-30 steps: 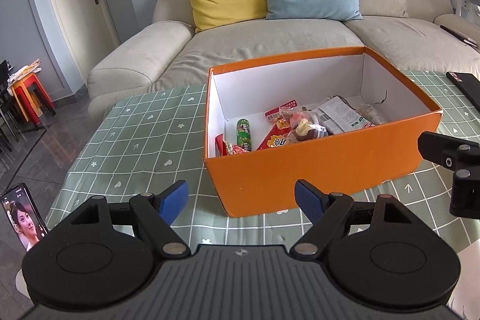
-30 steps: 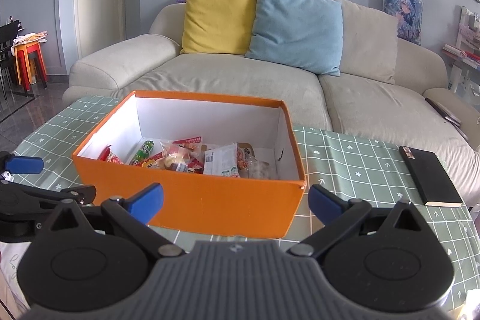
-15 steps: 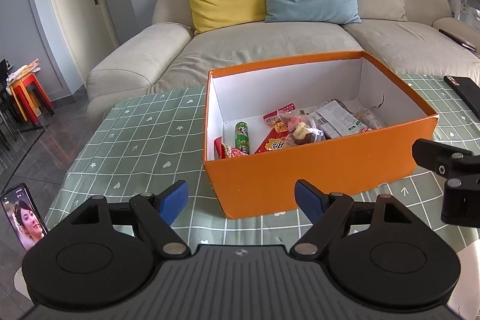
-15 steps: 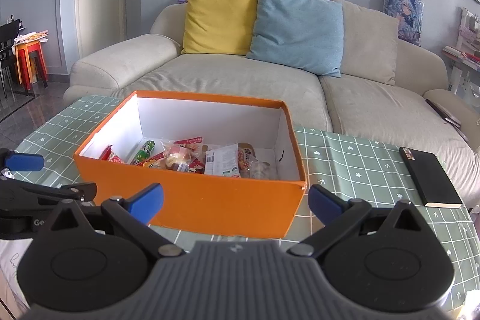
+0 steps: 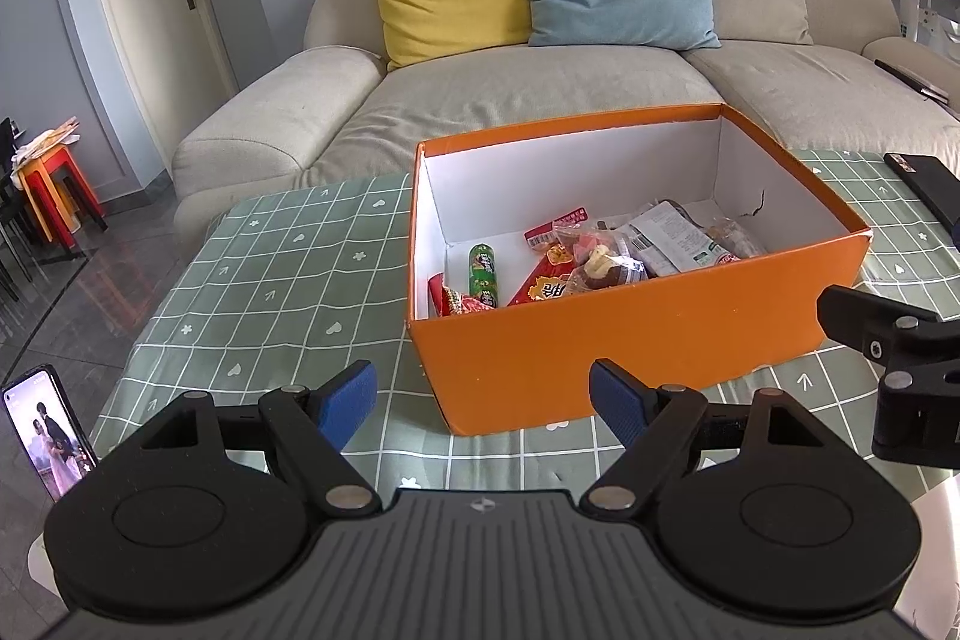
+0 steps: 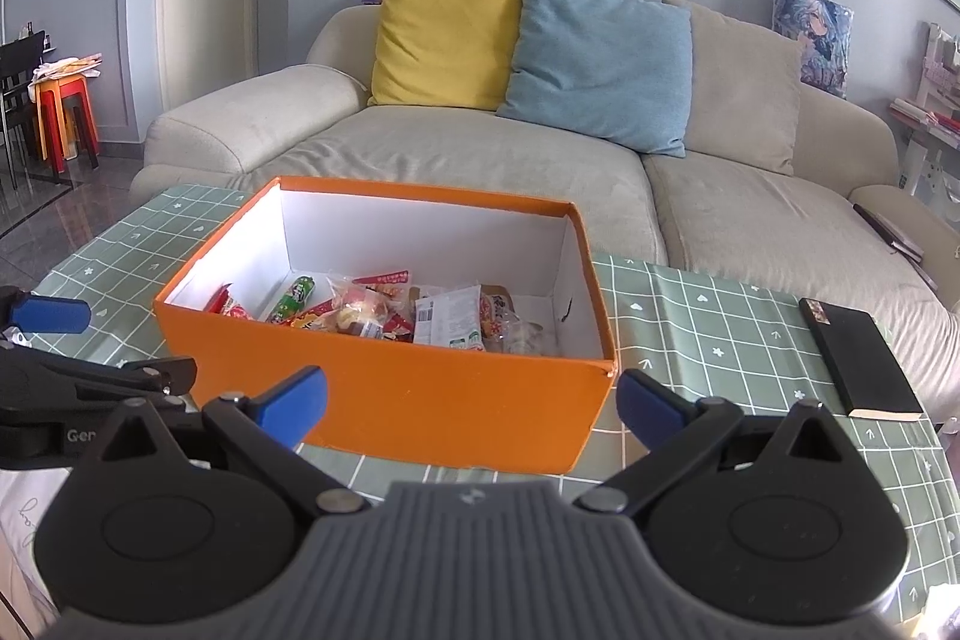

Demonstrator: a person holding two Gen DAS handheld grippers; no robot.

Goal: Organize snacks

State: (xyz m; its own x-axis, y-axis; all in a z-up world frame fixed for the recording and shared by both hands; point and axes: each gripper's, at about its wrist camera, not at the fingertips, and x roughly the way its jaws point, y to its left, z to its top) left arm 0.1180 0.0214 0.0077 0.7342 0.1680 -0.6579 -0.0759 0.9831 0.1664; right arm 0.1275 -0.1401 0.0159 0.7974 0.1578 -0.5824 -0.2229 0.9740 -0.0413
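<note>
An orange box (image 5: 630,340) (image 6: 420,400) with white inner walls stands on the green checked tablecloth (image 5: 270,280). Inside lie several snack packets (image 5: 600,262) (image 6: 444,316) and a small green tube (image 5: 483,274) (image 6: 292,299). My left gripper (image 5: 483,394) hovers open and empty in front of the box's near left corner. My right gripper (image 6: 471,400) is open and empty too, facing the box's front wall. Each gripper shows at the edge of the other's view.
A black phone-like slab (image 6: 858,355) lies on the cloth right of the box. A lit phone (image 5: 48,430) stands at the table's left edge. A beige sofa (image 5: 540,88) with yellow and blue cushions sits behind the table.
Both grippers have drawn back slightly from the box, which looks a little farther and lower. Their jaws stay open and the box contents have not moved.
</note>
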